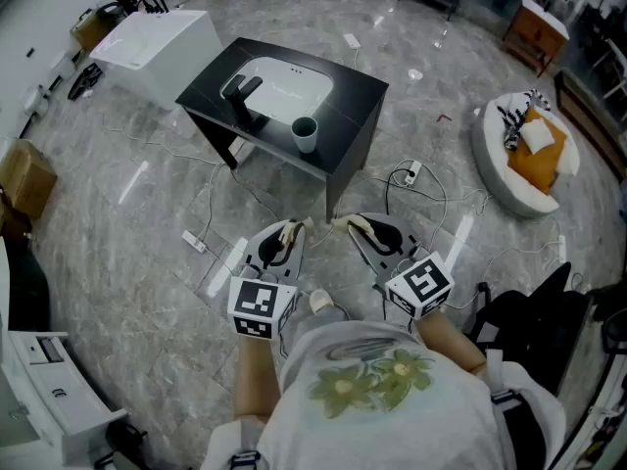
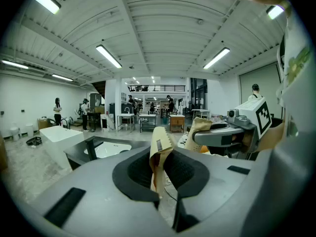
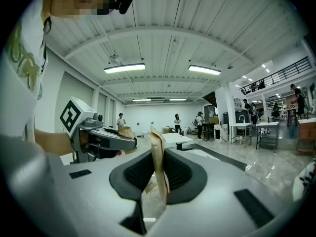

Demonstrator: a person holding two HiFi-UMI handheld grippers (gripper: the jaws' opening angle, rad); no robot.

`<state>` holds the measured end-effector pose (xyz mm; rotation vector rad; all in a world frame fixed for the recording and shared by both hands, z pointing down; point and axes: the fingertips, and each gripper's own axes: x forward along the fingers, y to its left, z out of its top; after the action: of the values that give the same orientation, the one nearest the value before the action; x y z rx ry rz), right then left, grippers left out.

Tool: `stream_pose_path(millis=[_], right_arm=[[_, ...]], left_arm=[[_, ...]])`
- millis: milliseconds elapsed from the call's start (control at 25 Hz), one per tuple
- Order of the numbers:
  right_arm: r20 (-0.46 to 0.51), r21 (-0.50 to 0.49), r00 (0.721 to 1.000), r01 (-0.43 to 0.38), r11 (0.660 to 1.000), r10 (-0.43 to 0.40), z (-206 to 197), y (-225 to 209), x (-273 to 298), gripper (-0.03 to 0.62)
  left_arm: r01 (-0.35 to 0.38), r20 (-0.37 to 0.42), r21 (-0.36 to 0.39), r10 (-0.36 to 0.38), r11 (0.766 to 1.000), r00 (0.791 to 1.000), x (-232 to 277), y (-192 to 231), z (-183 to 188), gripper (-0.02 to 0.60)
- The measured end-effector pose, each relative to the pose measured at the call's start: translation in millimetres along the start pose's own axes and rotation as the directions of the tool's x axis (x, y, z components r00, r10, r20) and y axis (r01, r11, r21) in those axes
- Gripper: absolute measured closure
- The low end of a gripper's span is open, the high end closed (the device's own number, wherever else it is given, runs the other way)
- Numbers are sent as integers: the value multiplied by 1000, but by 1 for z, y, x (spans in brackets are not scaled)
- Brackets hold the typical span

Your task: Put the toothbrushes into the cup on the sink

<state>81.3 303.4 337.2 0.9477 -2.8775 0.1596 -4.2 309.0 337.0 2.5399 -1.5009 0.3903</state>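
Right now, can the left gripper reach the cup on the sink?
Probably not yet: the cup stands on the black counter, well ahead of the left gripper, with floor between. Nothing blocks it; step closer first.

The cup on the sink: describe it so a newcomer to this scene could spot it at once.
A black sink cabinet stands on the marble floor ahead, a white basin in its top. The cup stands upright on the black top beside the basin. It is small, pale and open-topped; the faucet to its left is black.
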Motion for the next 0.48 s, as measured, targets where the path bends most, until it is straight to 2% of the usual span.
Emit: stream_pose_path(millis=[320, 480], right_arm=[[17, 2, 999, 52, 999, -52, -5, -9, 34, 517], [7, 27, 997, 77, 997, -77, -11, -14, 43, 517]], left_arm=[[29, 11, 11, -29, 1000, 1000, 9, 43, -7, 522], [46, 4, -7, -46, 999, 999, 15, 53, -14, 522]])
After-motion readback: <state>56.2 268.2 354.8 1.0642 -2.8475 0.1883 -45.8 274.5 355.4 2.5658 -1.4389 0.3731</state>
